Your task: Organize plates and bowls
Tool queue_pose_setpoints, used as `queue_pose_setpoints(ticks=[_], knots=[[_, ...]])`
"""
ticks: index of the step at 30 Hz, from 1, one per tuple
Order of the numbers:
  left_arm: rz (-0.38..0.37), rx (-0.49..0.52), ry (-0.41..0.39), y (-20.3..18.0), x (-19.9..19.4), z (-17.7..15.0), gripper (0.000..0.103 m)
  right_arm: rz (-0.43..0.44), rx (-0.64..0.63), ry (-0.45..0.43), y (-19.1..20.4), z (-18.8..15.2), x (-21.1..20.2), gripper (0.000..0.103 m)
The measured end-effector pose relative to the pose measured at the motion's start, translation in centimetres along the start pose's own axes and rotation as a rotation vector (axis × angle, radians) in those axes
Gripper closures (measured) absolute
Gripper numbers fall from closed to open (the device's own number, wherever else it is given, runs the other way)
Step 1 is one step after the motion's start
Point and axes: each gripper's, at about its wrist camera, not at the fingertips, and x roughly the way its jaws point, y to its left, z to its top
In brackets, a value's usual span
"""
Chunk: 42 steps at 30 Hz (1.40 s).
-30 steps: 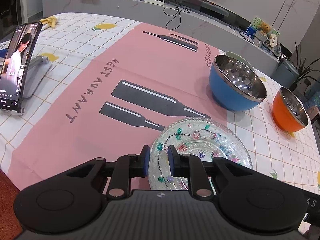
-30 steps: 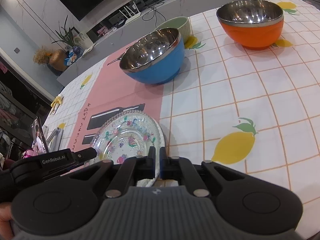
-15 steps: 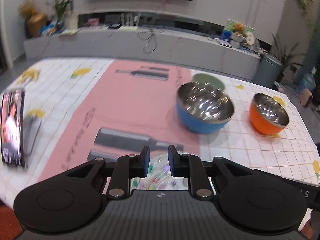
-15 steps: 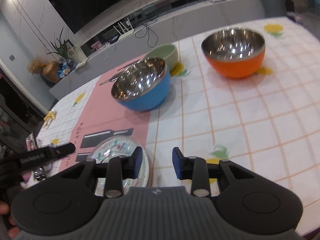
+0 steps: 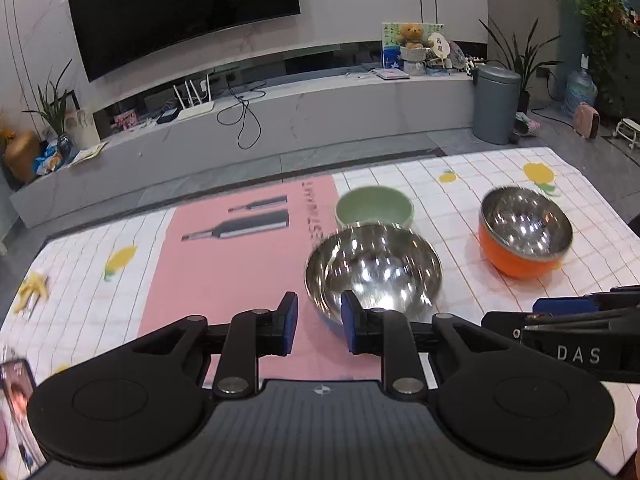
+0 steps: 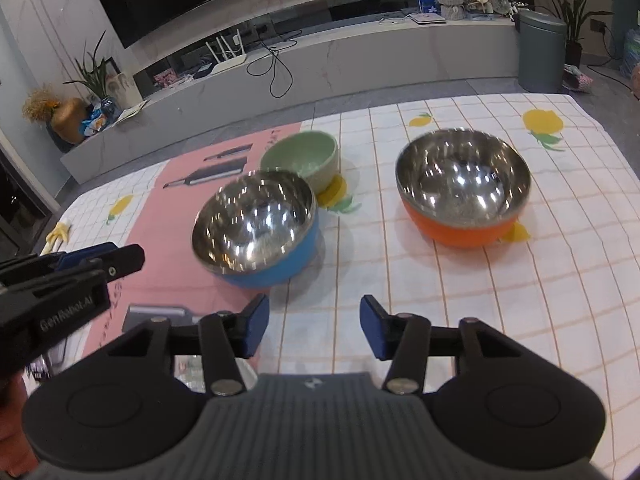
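Observation:
Three bowls stand on the table. The steel bowl with a blue outside (image 5: 374,276) (image 6: 256,232) is nearest, the small green bowl (image 5: 374,208) (image 6: 304,156) just behind it, and the steel bowl with an orange outside (image 5: 524,236) (image 6: 464,188) to the right. My left gripper (image 5: 318,320) hovers in front of the blue bowl, its jaws opening with nothing between them. My right gripper (image 6: 314,328) hangs over bare cloth between the blue and orange bowls, jaws opening and empty. A sliver of the glass plate (image 6: 192,372) shows under its left finger.
A checked cloth with lemons (image 6: 520,300) and a pink placemat (image 5: 224,272) cover the table. A phone (image 5: 16,400) stands at the near left and a banana peel (image 5: 32,288) lies at the left edge. Behind the table run a low counter (image 5: 320,112) and a grey bin (image 5: 496,104).
Both grippers have lifted away from the glass plate and now look toward the bowls. The right gripper went from shut to open. The left gripper's gap has widened and its view has levelled.

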Motion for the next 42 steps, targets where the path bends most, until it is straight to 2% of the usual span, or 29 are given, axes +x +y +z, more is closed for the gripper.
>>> queue_pose_setpoints(ticks=[5, 12, 19, 27, 30, 32, 34, 42], knots=[[-0.002, -0.037, -0.004, 1.2, 2.0, 1.3, 0.059, -0.009, 0.022, -0.005, 0.5, 2.5, 1.6, 0.047], [-0.007, -0.118, 0.046, 3.3, 5.3, 1.6, 0.055, -0.055, 0.027, 0.032, 1.3, 4.4, 5.0, 0.045], [-0.036, -0.168, 0.094, 4.2, 7.8, 1.4, 0.055, -0.072, 0.045, 0.077, 1.3, 4.7, 8.0, 0.047], [-0.060, -0.174, 0.159, 3.4, 10.0, 0.4, 0.055, -0.073, 0.061, 0.120, 1.0, 4.3, 9.9, 0.063], [-0.063, -0.165, 0.185, 3.0, 10.3, 0.4, 0.072, -0.073, 0.065, 0.125, 0.9, 4.2, 10.1, 0.075], [-0.069, -0.173, 0.201, 3.0, 10.4, 0.5, 0.088, -0.063, 0.067, 0.123, 0.9, 4.2, 10.1, 0.086], [-0.072, -0.187, 0.200, 3.1, 10.2, 0.6, 0.095, -0.057, 0.075, 0.120, 1.0, 4.3, 10.1, 0.090], [-0.059, -0.209, 0.174, 2.8, 7.7, 1.3, 0.097, -0.054, 0.082, 0.084, 1.1, 4.4, 7.9, 0.092]])
